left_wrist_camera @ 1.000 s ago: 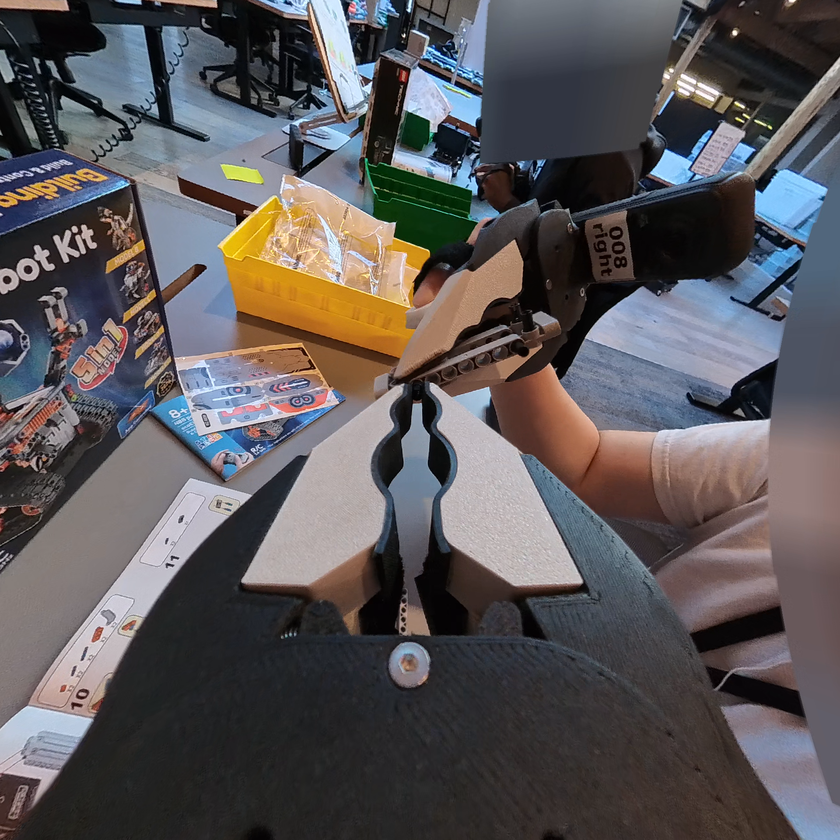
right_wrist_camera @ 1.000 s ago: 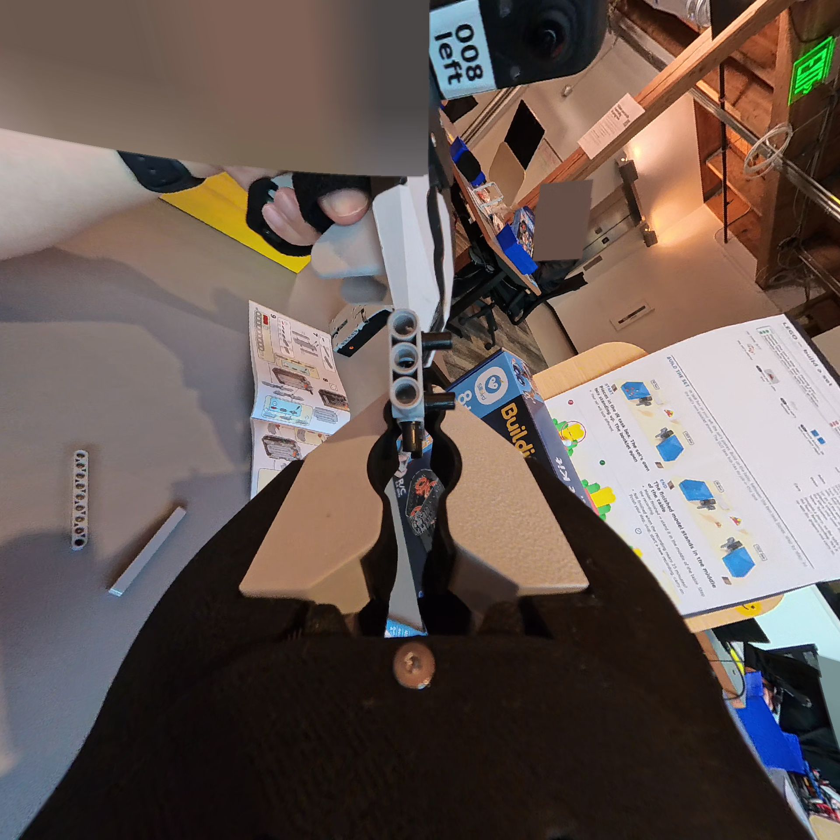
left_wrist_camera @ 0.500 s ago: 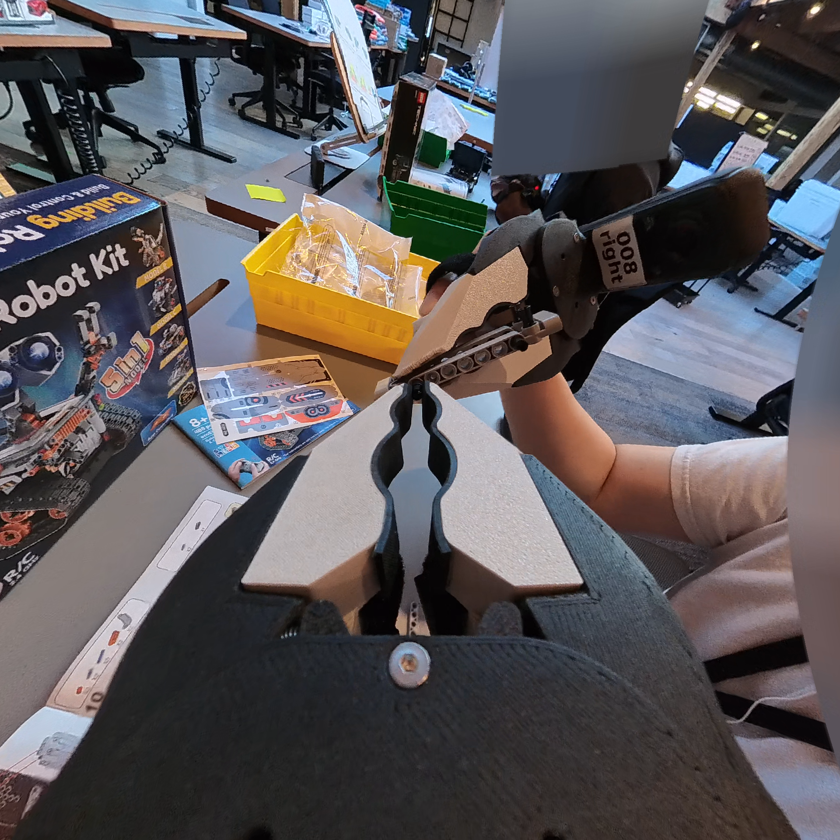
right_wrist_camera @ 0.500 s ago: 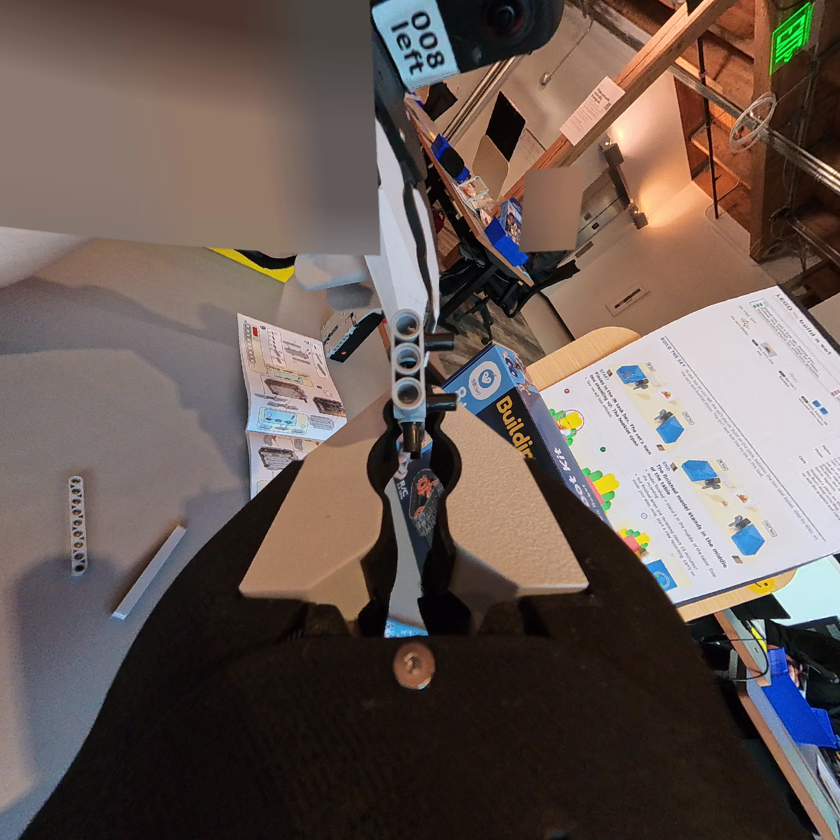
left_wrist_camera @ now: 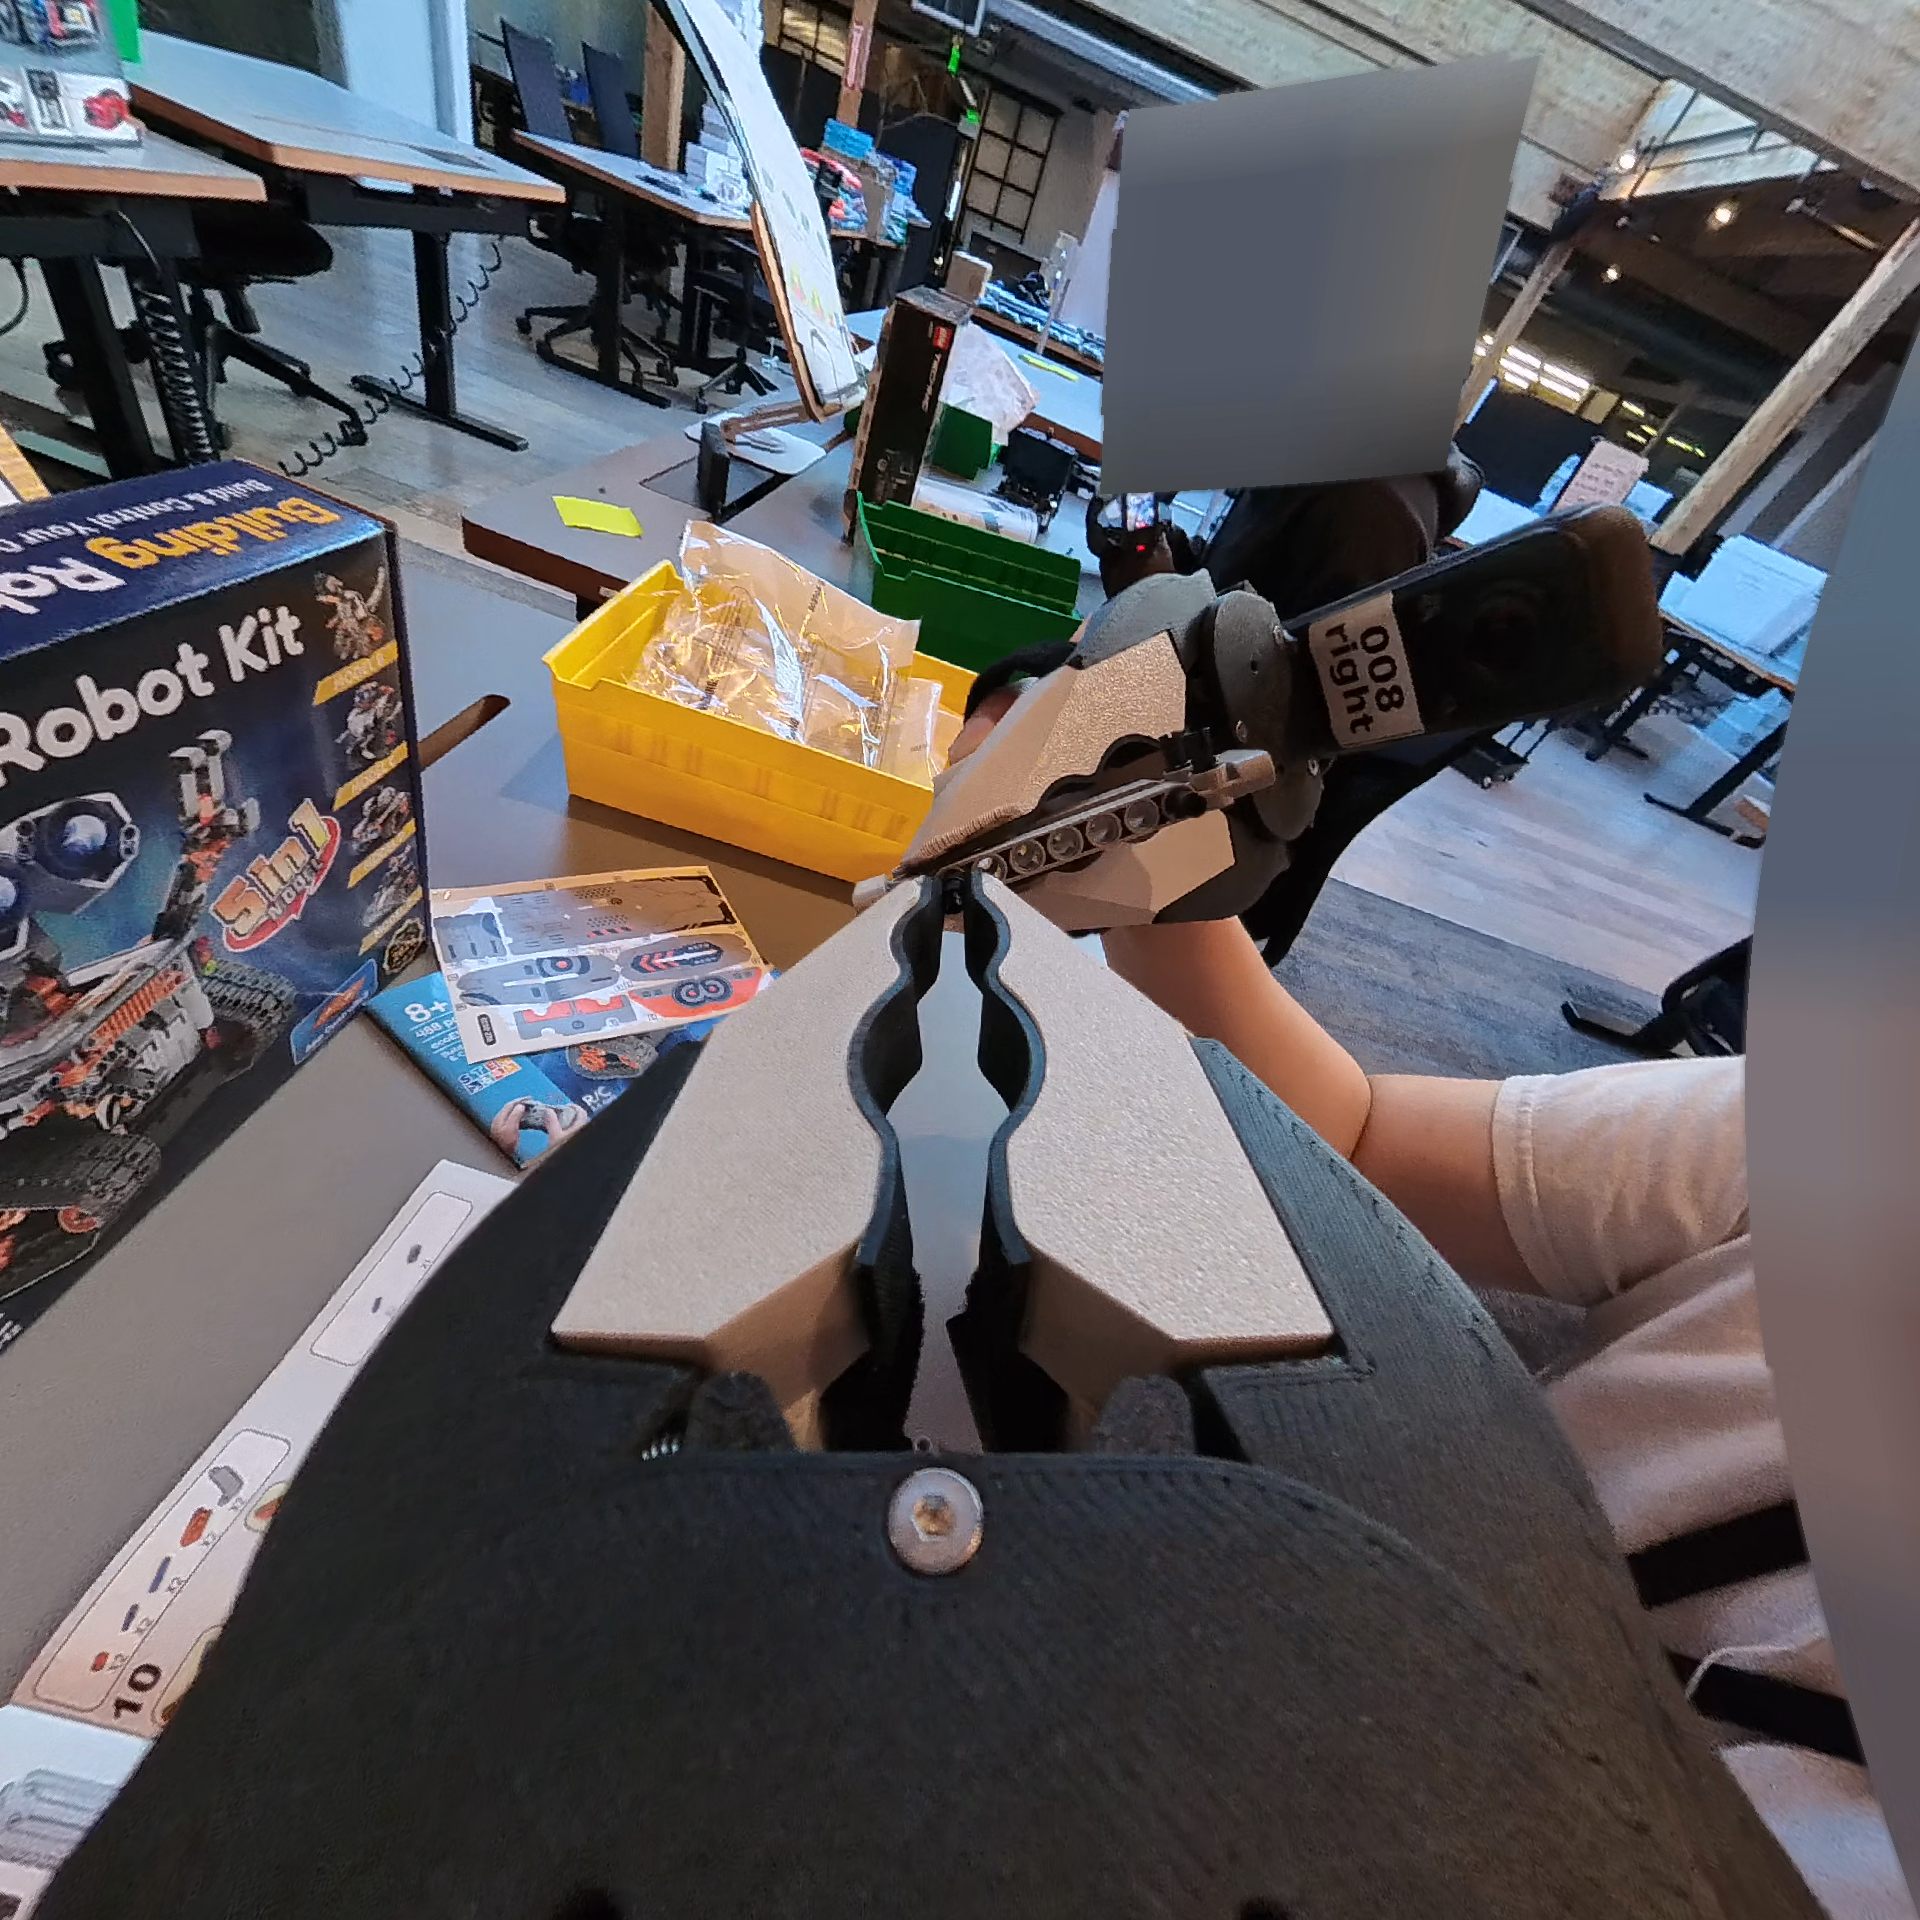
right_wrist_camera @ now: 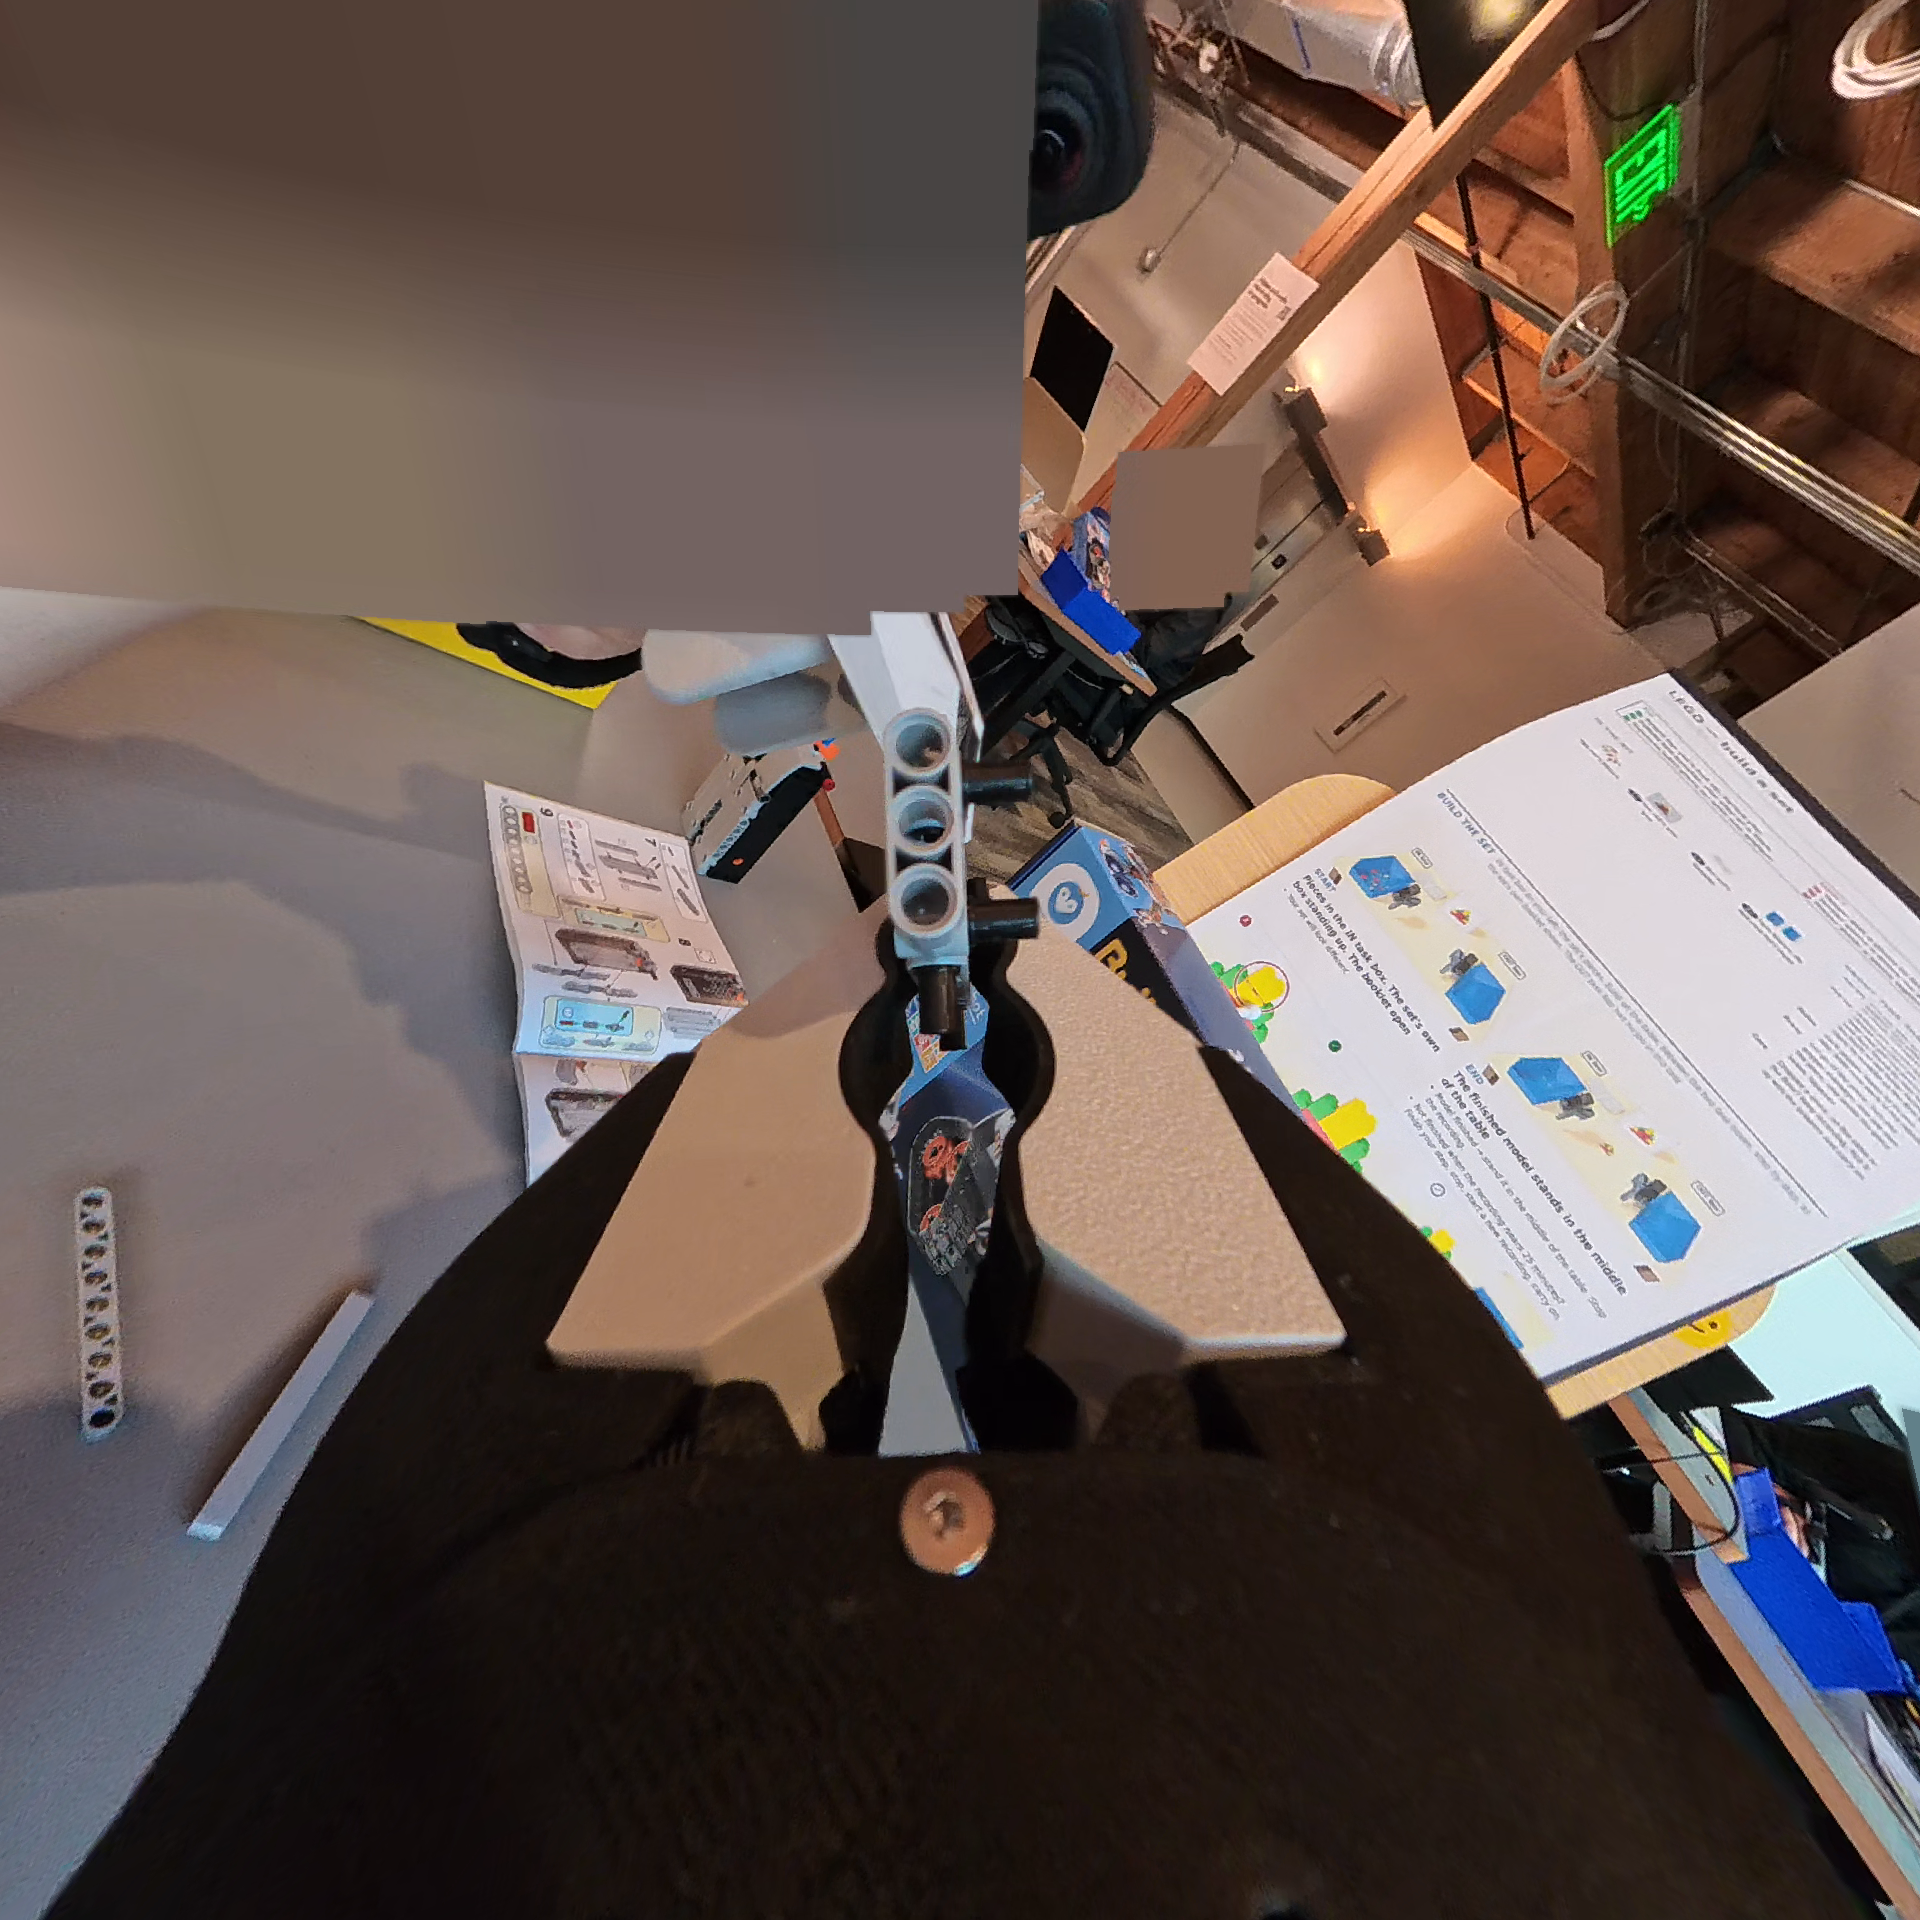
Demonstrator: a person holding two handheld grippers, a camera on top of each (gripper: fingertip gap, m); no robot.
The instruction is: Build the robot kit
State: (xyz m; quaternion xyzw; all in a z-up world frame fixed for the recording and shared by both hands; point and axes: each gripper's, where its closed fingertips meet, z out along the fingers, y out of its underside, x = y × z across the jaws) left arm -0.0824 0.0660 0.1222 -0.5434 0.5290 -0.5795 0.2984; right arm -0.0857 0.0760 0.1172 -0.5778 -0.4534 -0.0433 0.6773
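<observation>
My right gripper [right_wrist_camera: 940,961] is shut on the lower end of a light grey beam with round holes [right_wrist_camera: 923,831] and holds it above the grey table [right_wrist_camera: 260,987]. Short black pins [right_wrist_camera: 1003,914] stick out of the beam's side. In the left wrist view the same beam [left_wrist_camera: 1081,831] lies across the right gripper's jaws. My left gripper [left_wrist_camera: 951,896] is shut, its tips pressed against the beam's free end with a small black pin pinched between them. The left gripper's pale fingers [right_wrist_camera: 909,665] meet the top of the beam in the right wrist view.
A robot kit box [left_wrist_camera: 187,779], a sticker sheet on a booklet [left_wrist_camera: 592,956], a yellow bin of plastic bags [left_wrist_camera: 727,769] and a green bin [left_wrist_camera: 966,592] are on the table. A loose holed beam [right_wrist_camera: 99,1314], a grey strip [right_wrist_camera: 281,1413], an open booklet [right_wrist_camera: 603,935] and a propped instruction board [right_wrist_camera: 1558,1039] also show. My two grippers' fingertips are within a few centimetres of each other.
Both grippers stay shut and pressed together at the beam. The left gripper has tilted and shifted slightly over the beam's end; the table objects have not moved.
</observation>
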